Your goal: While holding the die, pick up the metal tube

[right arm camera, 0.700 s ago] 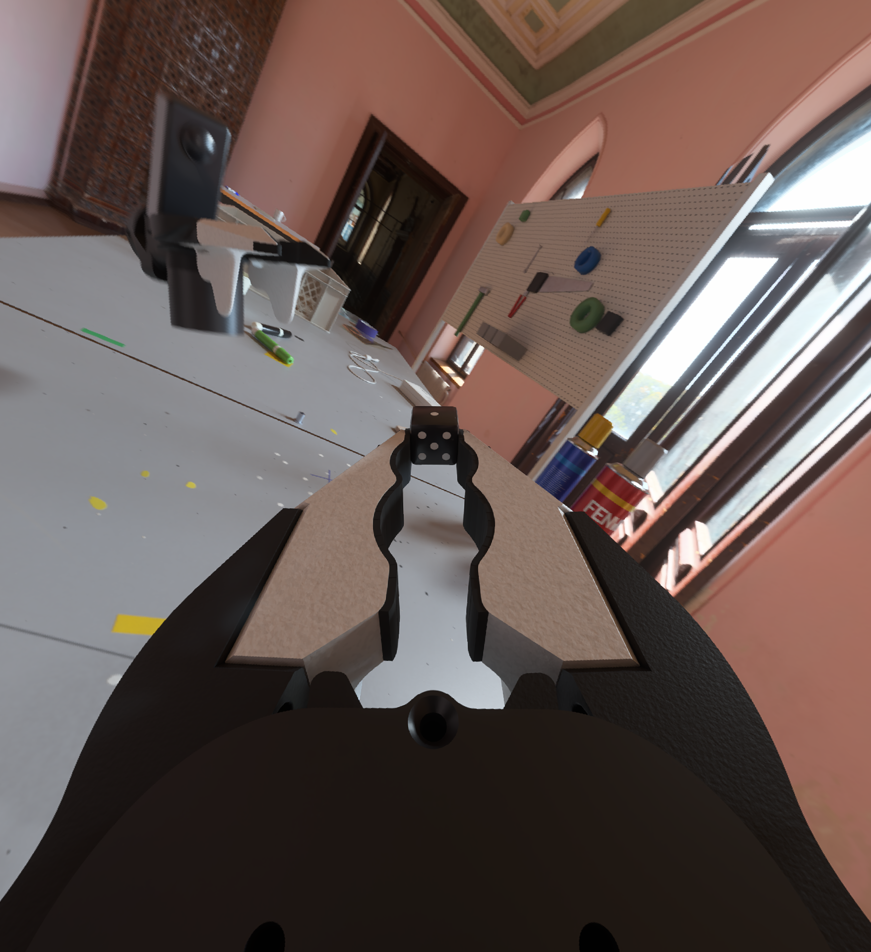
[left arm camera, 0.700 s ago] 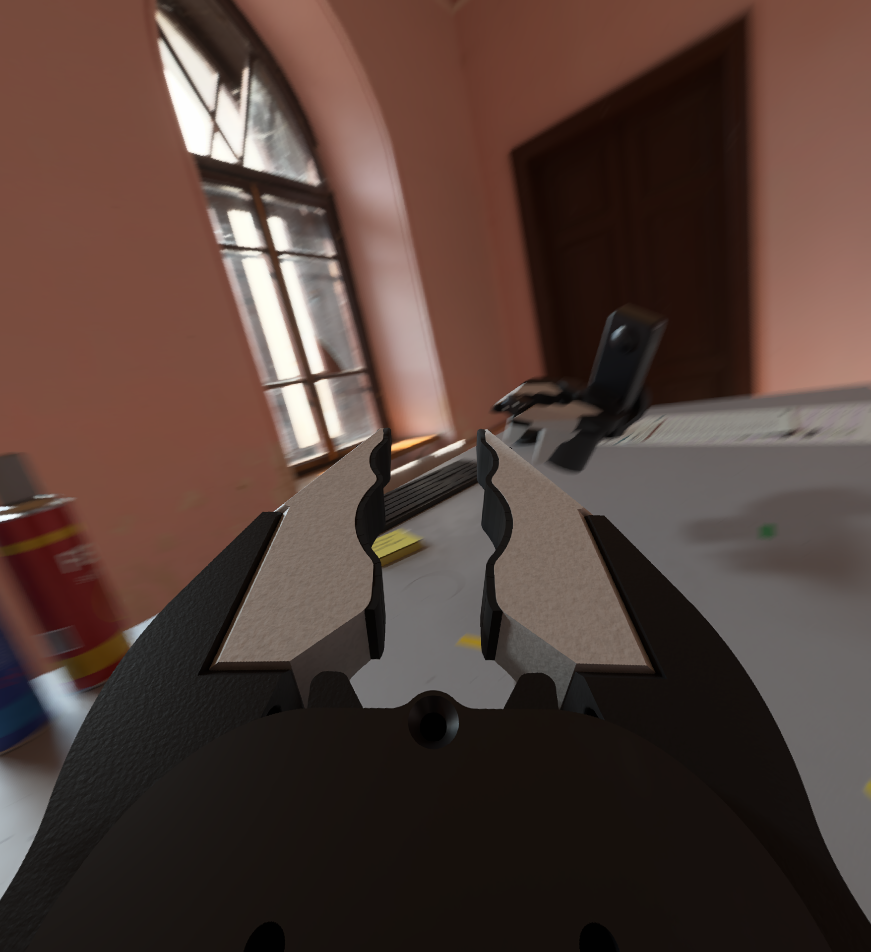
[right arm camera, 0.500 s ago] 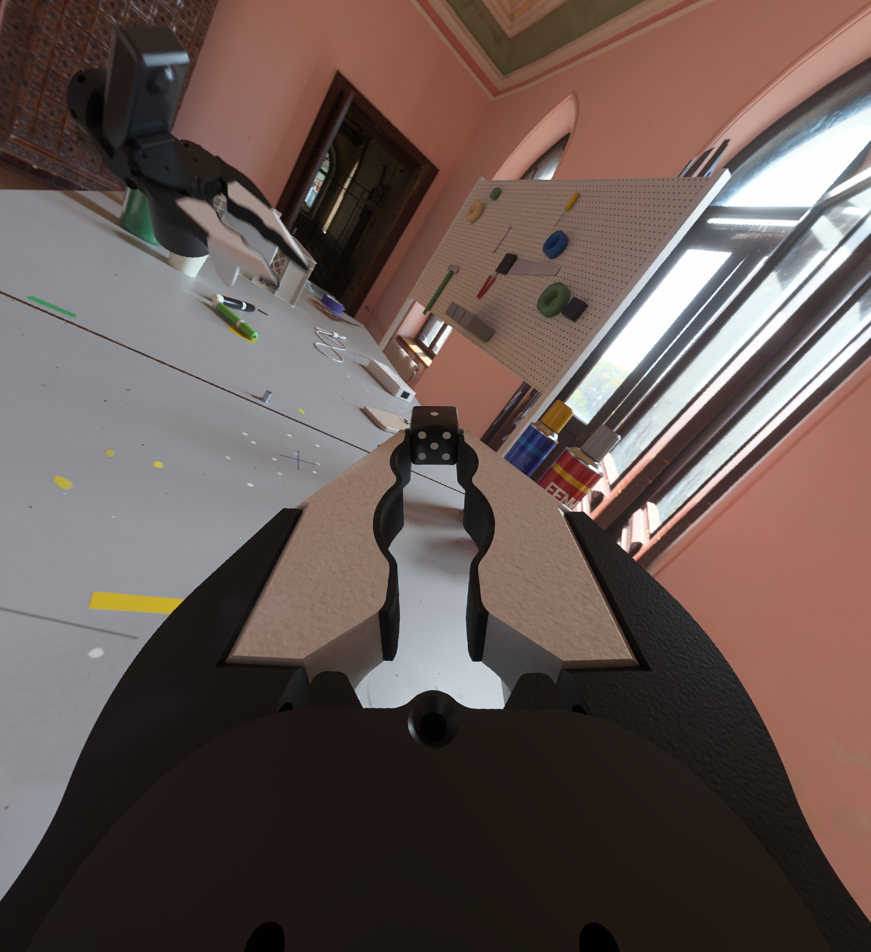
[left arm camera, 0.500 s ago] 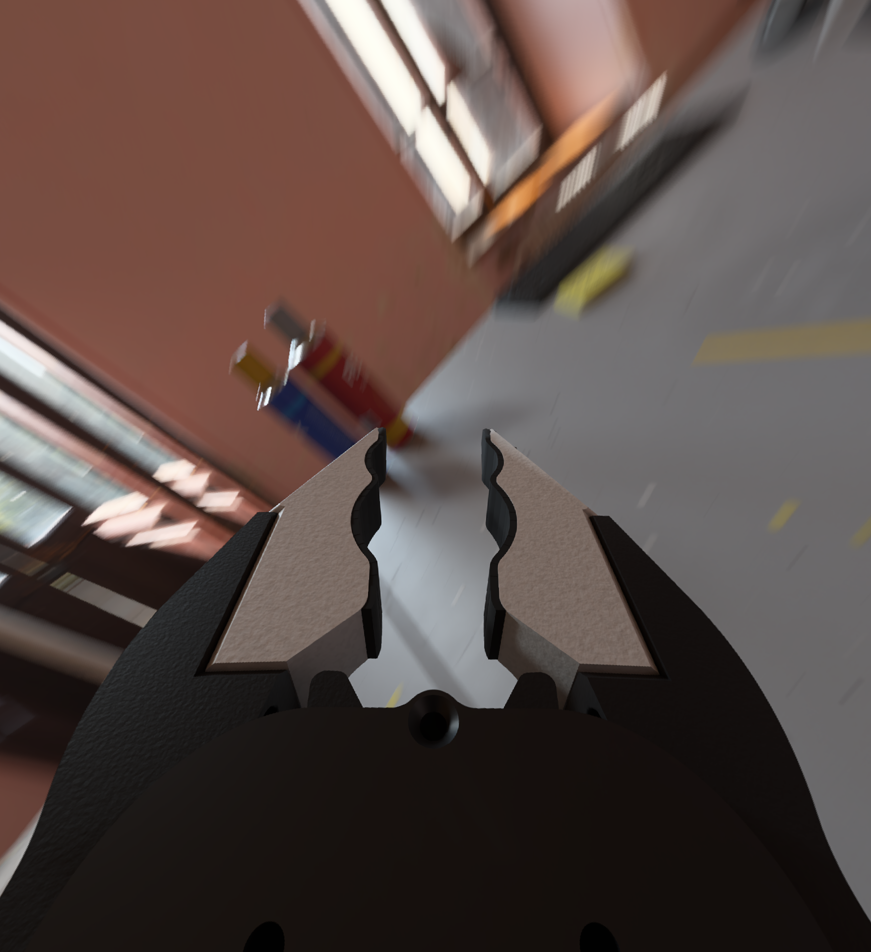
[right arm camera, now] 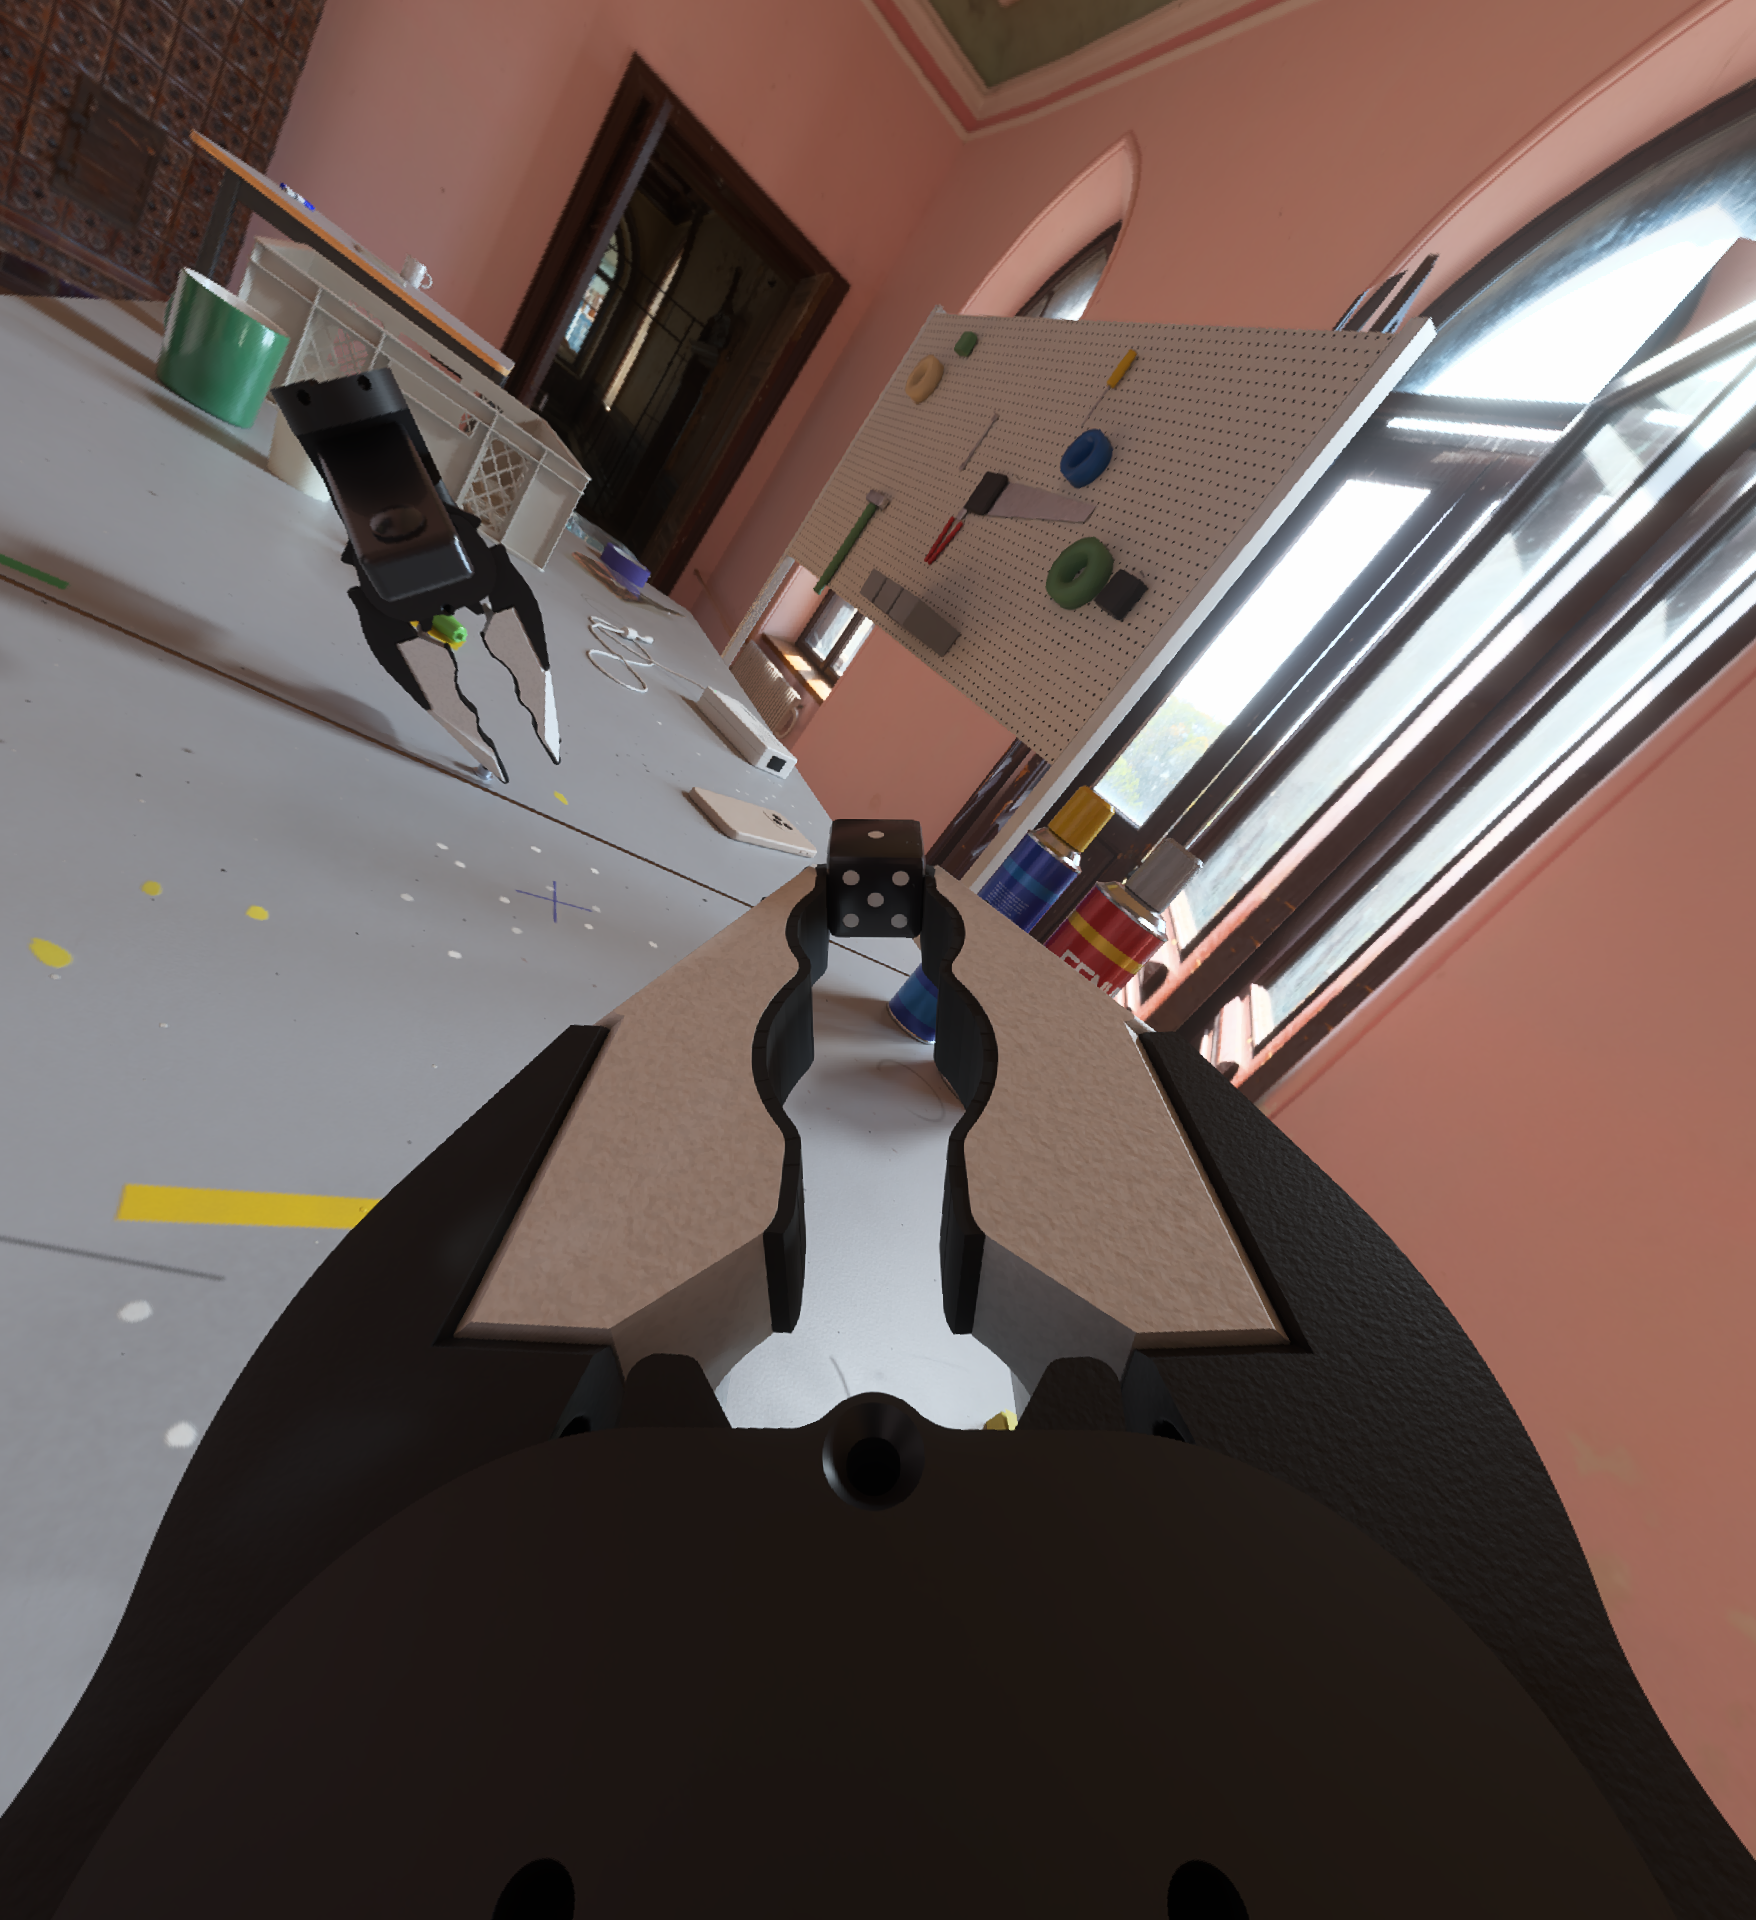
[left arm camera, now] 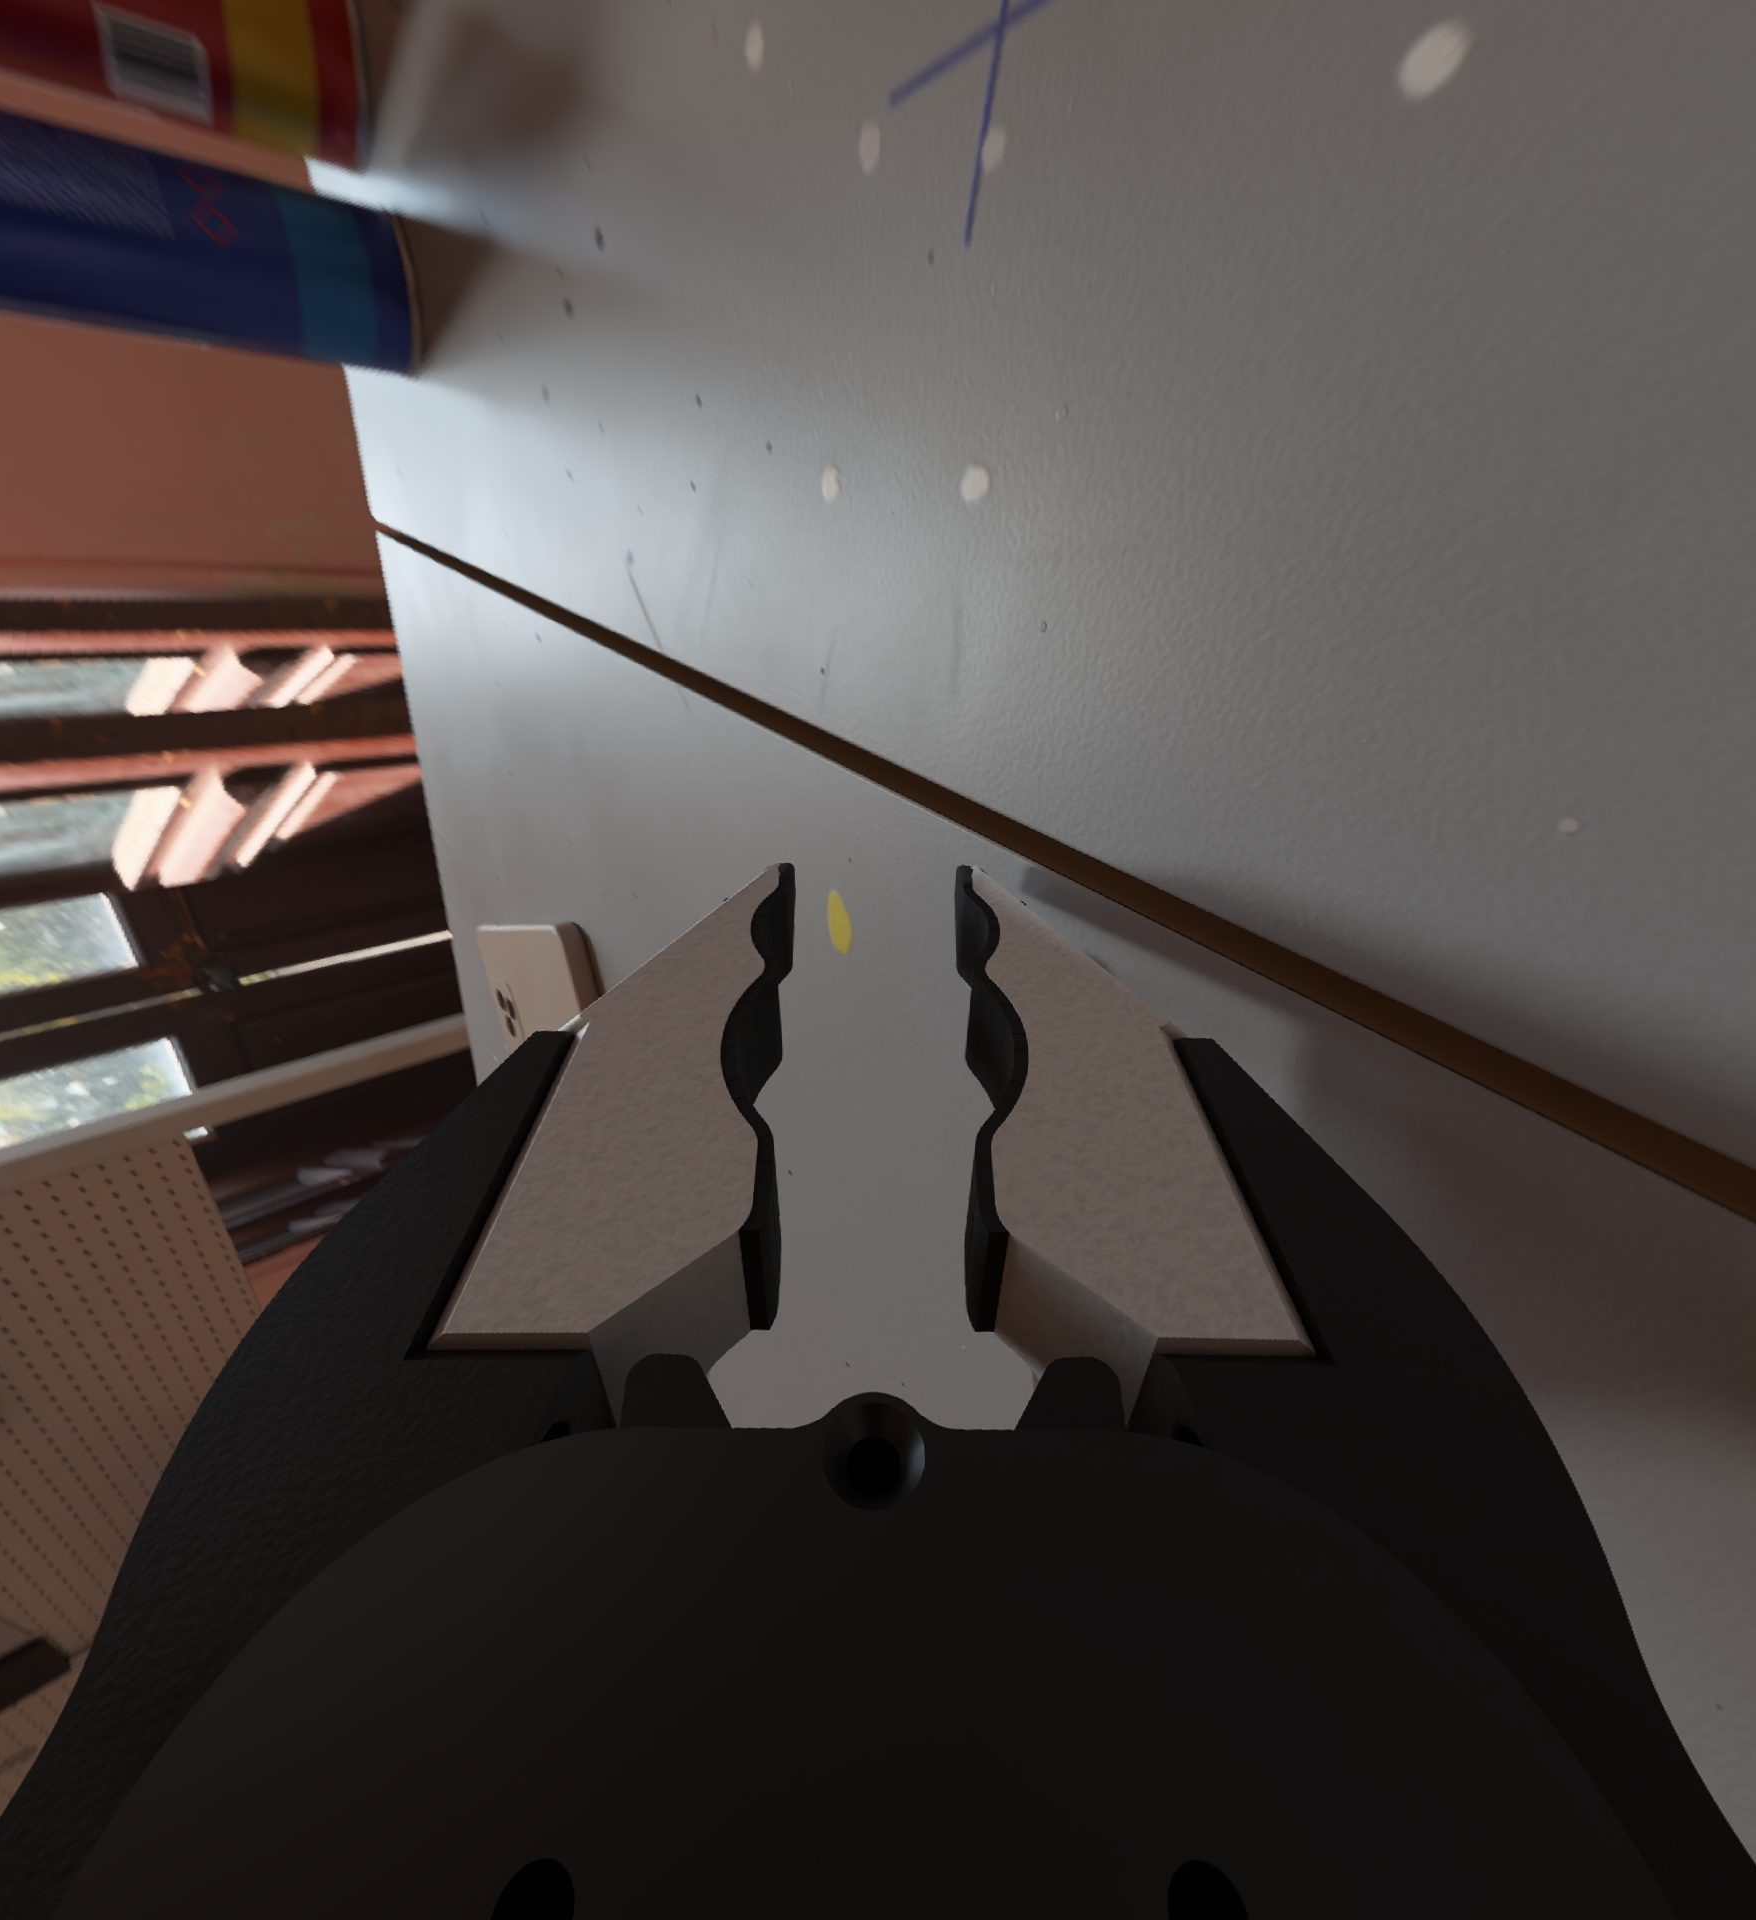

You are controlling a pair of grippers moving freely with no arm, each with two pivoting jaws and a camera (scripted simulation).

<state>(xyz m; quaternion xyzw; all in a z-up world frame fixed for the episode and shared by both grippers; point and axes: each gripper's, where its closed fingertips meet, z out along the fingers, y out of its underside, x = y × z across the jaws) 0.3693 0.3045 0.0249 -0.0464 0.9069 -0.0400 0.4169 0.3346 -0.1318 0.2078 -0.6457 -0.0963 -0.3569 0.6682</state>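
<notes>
The black die (right arm camera: 876,878) with white pips sits pinched between the fingertips of the right gripper (right arm camera: 876,883), clear of the grey table (right arm camera: 230,1039); its jaws are closed onto the die's two sides. The metal tube cannot be made out with any certainty; a small grey stub near the left gripper's tips in the right wrist view may be it, but it is too small to tell. The left gripper (left arm camera: 874,883) points steeply down at the table (left arm camera: 1269,520) with its jaws parted and nothing between them; a yellow fleck (left arm camera: 838,921) on the surface shows in the gap. In the right wrist view the left gripper (right arm camera: 523,753) hovers with its tips just above the dark seam (right arm camera: 230,665) that crosses the table; a beige phone (right arm camera: 754,821) lies flat near that seam, and its corner (left arm camera: 541,977) shows beside the left finger in the left wrist view. Two spray cans stand by the table's edge, one blue (right arm camera: 1040,868) with a yellow cap and one red (right arm camera: 1113,925) with a grey cap; behind them a pegboard (right arm camera: 1217,520) carries tools and coloured rings. Farther off stand a green cup (right arm camera: 219,358) and a white crate (right arm camera: 500,468).
</notes>
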